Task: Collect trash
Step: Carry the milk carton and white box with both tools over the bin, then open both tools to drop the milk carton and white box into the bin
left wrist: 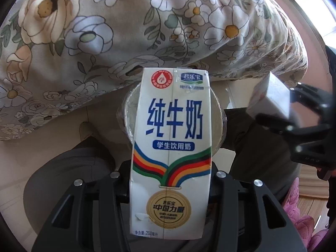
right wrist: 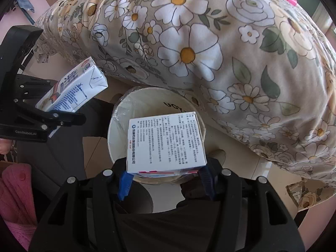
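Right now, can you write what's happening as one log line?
left gripper: holds milk carton | right gripper: holds box | both over bin | nothing dropped yet

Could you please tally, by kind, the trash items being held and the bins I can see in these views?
Milk carton: 1, held by the left gripper
Printed box: 1, held by the right gripper
Bin: 1
Total: 3

Bright daylight, soft shadows; fisheye-warped, dark-vignetted edges
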Demonstrator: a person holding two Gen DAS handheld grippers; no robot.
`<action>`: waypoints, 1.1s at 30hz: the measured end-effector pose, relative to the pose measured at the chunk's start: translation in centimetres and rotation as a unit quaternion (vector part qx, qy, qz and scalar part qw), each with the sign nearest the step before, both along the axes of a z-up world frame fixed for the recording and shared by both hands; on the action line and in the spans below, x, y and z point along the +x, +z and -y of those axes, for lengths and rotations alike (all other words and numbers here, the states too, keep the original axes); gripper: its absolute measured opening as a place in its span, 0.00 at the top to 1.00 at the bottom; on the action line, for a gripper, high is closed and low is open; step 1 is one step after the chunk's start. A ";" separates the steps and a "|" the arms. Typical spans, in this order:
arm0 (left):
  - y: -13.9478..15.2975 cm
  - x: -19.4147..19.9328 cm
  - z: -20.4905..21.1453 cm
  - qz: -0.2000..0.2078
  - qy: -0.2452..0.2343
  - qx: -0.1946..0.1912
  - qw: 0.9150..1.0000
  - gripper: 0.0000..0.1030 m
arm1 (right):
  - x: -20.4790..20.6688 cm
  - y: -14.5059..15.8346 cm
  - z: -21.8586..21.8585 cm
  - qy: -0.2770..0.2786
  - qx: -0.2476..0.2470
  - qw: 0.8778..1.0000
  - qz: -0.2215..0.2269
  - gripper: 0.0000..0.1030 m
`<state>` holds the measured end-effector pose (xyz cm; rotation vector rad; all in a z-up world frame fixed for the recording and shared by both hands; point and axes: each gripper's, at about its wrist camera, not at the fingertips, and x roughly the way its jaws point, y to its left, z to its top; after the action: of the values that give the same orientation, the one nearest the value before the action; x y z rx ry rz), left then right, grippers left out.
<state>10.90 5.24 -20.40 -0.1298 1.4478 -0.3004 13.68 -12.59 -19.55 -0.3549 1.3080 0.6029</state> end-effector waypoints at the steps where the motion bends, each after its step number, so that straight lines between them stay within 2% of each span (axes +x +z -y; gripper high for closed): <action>1: -0.7 0.1 0.3 -0.007 -0.001 -0.002 1.000 0.53 | 0.0 -0.8 -0.2 0.000 -0.004 1.000 -0.005 0.46; 14: -8.7 3.6 3.0 -0.080 0.011 -0.006 0.997 0.53 | 0.9 -11.0 -1.5 -0.016 -0.037 0.995 -0.093 0.46; 22: -12.5 5.2 4.3 -0.109 0.016 0.004 0.994 0.53 | 1.6 -14.9 -2.3 -0.015 -0.049 0.991 -0.124 0.46; 29: -15.3 6.3 4.8 -0.139 0.024 -0.010 0.990 0.53 | 2.5 -18.3 -3.5 -0.021 -0.050 0.986 -0.157 0.46; 33: -16.2 6.9 5.2 -0.138 0.025 0.001 0.990 0.53 | 3.0 -19.6 -3.8 -0.026 -0.050 0.986 -0.160 0.45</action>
<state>17.78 0.03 -36.64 -0.2117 1.7159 -0.2460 16.72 -8.78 -39.12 -0.3131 1.6554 0.5663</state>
